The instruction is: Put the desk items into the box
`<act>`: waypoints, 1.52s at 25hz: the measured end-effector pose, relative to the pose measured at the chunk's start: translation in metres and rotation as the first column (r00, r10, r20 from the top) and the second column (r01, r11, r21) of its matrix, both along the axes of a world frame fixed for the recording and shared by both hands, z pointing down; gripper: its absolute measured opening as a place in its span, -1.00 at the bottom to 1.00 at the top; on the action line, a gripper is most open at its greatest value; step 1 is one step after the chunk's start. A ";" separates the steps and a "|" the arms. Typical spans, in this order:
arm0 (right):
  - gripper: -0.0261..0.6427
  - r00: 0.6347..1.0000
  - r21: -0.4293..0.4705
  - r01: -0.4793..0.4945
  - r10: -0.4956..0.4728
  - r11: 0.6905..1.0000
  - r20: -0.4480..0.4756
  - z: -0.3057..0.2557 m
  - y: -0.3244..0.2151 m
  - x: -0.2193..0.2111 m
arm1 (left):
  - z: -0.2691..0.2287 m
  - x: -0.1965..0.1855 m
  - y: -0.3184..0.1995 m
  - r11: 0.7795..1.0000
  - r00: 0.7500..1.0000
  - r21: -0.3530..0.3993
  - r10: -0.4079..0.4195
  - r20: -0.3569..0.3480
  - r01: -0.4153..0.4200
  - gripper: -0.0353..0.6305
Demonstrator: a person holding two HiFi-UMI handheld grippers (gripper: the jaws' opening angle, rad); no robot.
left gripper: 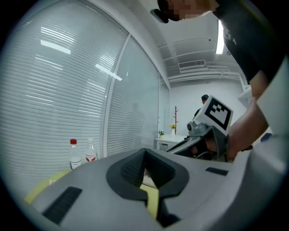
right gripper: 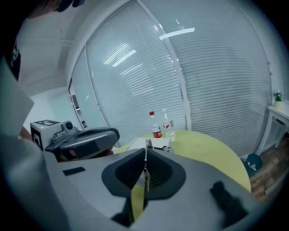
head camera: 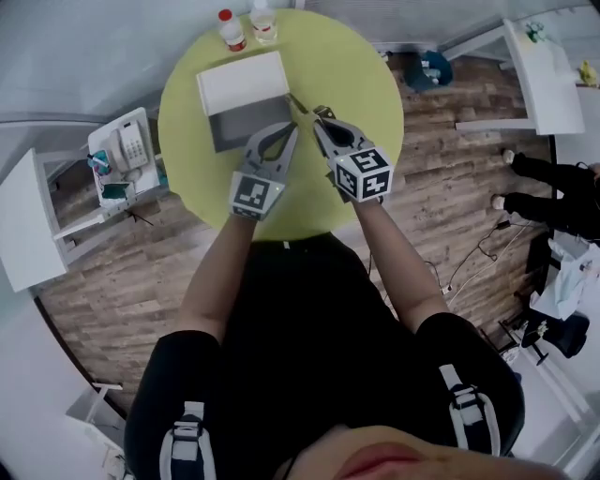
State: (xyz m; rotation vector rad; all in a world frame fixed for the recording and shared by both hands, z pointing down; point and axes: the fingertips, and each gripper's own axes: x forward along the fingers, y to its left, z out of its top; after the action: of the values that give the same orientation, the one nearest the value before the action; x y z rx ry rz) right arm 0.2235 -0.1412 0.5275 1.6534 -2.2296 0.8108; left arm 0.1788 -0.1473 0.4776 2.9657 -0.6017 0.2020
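Two grippers hang close together over the middle of the round table, both aimed toward the top of the head view. My right gripper point(right gripper: 145, 151) has its jaws pressed together on a thin grey strip point(right gripper: 145, 169). The strip stands edge-on between the pads and pokes out past the tips; I cannot tell what it is. In the head view its free end reaches up and to the left, over the right edge of the box point(head camera: 239, 131), about where the white flap meets the grey part below it.

My left gripper point(head camera: 292, 127) sits just to the left of the right one. Its jaws meet at the tips, and the yellow table point(head camera: 356, 66) shows through the gap lower down between the pads. The tips are right by the lower right corner of the box's grey part; I cannot tell whether they touch it.

The box rests on the upper left part of the table. Beyond it, at the table's top edge, a red-capped bottle point(head camera: 231, 30) and a clear bottle point(head camera: 263, 21) stand upright, just beside each other and apart from the box. Both gripper views show these two bottles against closed white blinds point(right gripper: 216, 76).

To the left of the table in the head view, a white shelf point(head camera: 105, 141) carries a phone point(head camera: 129, 148). At the right edge of the frame a person point(head camera: 562, 192) in dark trousers stands on the wooden floor point(head camera: 450, 187), well apart from the table.
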 end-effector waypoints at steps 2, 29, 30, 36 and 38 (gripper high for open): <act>-0.84 0.998 0.001 0.059 -0.059 0.998 -0.003 0.001 -0.009 -0.013 | 0.000 -0.012 -0.007 0.999 0.999 -0.007 -0.051 0.004 0.051 -0.86; -0.84 0.850 -0.017 0.505 -0.501 0.863 -0.163 0.069 -0.068 -0.142 | 0.056 -0.133 -0.052 0.899 0.900 -0.060 -0.429 0.072 0.433 -0.86; -0.84 0.846 -0.023 0.509 -0.505 0.861 -0.169 0.073 -0.070 -0.144 | 0.059 -0.134 -0.054 0.899 0.900 -0.061 -0.429 0.074 0.433 -0.86; -0.84 0.835 -0.063 0.515 -0.517 0.855 -0.188 0.099 -0.083 -0.155 | 0.085 -0.146 -0.069 0.900 0.903 -0.078 -0.421 0.088 0.428 -0.86; -0.84 0.831 -0.079 0.518 -0.523 0.852 -0.190 0.107 -0.086 -0.159 | 0.092 -0.152 -0.073 0.898 0.901 -0.086 -0.424 0.092 0.431 -0.86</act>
State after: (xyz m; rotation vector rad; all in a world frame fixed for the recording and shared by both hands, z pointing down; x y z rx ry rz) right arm 0.0643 -0.2268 0.6345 0.9703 -2.3324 0.4909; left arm 0.0265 -0.2200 0.5695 2.6484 -1.1913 0.2870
